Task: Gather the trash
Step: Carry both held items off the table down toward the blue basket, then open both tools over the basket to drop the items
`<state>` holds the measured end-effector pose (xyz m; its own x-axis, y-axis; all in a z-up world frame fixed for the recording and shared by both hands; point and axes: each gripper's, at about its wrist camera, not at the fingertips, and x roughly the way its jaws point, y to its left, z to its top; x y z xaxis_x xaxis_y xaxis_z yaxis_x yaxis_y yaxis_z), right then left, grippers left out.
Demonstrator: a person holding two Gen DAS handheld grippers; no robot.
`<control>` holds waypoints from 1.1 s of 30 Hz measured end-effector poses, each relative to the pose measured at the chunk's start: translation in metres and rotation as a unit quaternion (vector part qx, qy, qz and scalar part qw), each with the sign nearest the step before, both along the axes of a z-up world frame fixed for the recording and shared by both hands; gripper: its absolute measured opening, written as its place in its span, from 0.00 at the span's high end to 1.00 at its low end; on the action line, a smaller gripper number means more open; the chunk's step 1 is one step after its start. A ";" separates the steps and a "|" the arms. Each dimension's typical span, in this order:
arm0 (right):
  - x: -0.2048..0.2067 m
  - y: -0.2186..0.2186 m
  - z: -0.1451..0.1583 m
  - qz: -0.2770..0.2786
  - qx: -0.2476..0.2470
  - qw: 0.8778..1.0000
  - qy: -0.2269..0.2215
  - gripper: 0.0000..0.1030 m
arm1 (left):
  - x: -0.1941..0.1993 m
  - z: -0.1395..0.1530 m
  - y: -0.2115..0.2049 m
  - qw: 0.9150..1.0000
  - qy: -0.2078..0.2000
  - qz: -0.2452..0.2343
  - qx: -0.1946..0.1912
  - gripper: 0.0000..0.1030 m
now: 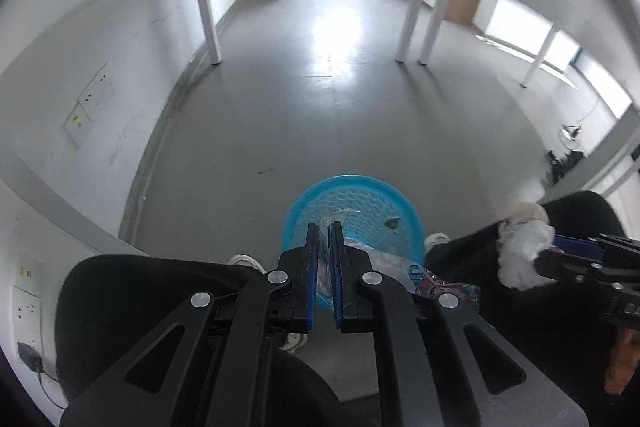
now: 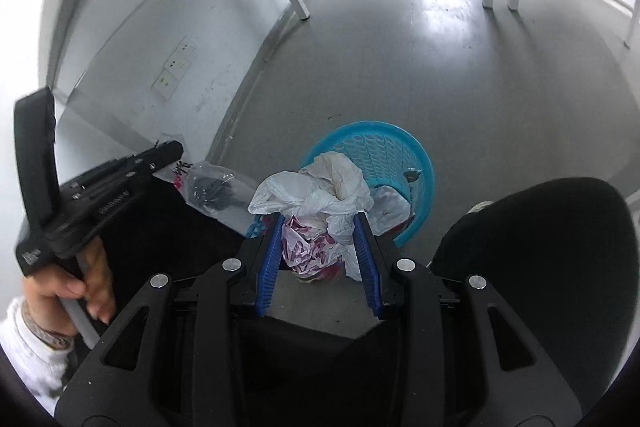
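Observation:
A round blue mesh trash basket (image 1: 376,205) stands on the grey floor, also in the right wrist view (image 2: 384,147), with a small dark scrap inside. My left gripper (image 1: 325,227) is shut on a clear plastic bag (image 1: 384,263) with dark and red print, held above the basket's near rim; the bag also shows in the right wrist view (image 2: 212,187). My right gripper (image 2: 318,223) is shut on a crumpled white plastic bag with red-printed wrappers (image 2: 320,203), held just before the basket. The right gripper and its wad also show in the left wrist view (image 1: 524,247).
White table legs (image 1: 210,15) stand on the floor further back. A white wall with sockets (image 1: 92,99) runs along the left. The person's black-clothed legs (image 2: 560,247) and white shoes (image 1: 438,239) flank the basket. Dark cables lie at the far right (image 1: 566,161).

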<state>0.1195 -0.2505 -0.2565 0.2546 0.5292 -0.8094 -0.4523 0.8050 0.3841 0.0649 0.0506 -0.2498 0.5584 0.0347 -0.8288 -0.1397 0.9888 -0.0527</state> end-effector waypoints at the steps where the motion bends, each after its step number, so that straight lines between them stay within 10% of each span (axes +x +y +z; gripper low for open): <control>1: 0.003 0.002 -0.003 -0.002 -0.002 1.000 0.001 0.68 | 0.006 -0.006 0.002 1.000 0.005 0.006 -0.004 0.95; 33: 0.110 0.077 -0.142 -0.023 -0.117 0.983 0.138 0.67 | 0.115 -0.119 0.031 0.984 0.140 0.101 -0.048 0.95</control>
<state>0.2292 -0.1738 -0.3982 0.0285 0.3140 -0.9490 -0.3173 0.9031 0.2893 0.1799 0.0819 -0.3687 0.2966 0.0350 -0.9544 -0.3559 0.9314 -0.0764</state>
